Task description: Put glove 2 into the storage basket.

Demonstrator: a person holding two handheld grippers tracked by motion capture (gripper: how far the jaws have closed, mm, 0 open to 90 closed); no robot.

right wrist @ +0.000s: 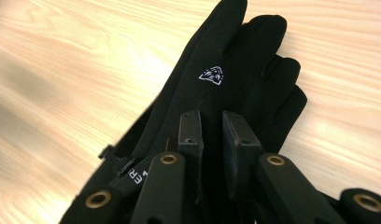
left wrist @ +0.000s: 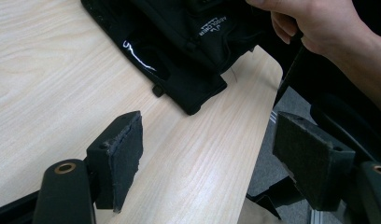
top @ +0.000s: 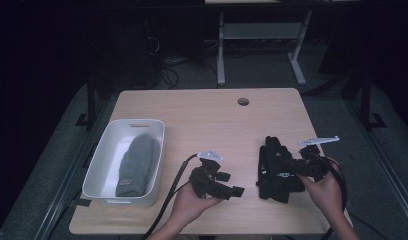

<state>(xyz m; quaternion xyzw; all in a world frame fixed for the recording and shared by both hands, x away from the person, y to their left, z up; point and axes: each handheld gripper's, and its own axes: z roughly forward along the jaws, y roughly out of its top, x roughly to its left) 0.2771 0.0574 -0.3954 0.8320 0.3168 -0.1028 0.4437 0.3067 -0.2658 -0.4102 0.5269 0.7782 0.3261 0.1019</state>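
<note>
Black gloves (top: 273,170) with a small white logo lie on the wooden table (top: 202,115) at the front right, fingers pointing away from me. My right gripper (top: 287,173) is shut on their cuff end. In the right gripper view the pads (right wrist: 212,122) pinch the black fabric of the gloves (right wrist: 226,60). My left gripper (top: 231,183) hovers just left of the gloves, open, with nothing between its jaws. In the left gripper view the wide-apart pads (left wrist: 212,137) frame bare wood, with the gloves (left wrist: 179,56) and the right hand (left wrist: 319,23) beyond.
A white bin (top: 137,122) at the left of the table holds a grey knit beanie (top: 137,165). A cable hole (top: 243,101) sits near the far edge. The table's front right corner (left wrist: 268,70) is close to the gloves.
</note>
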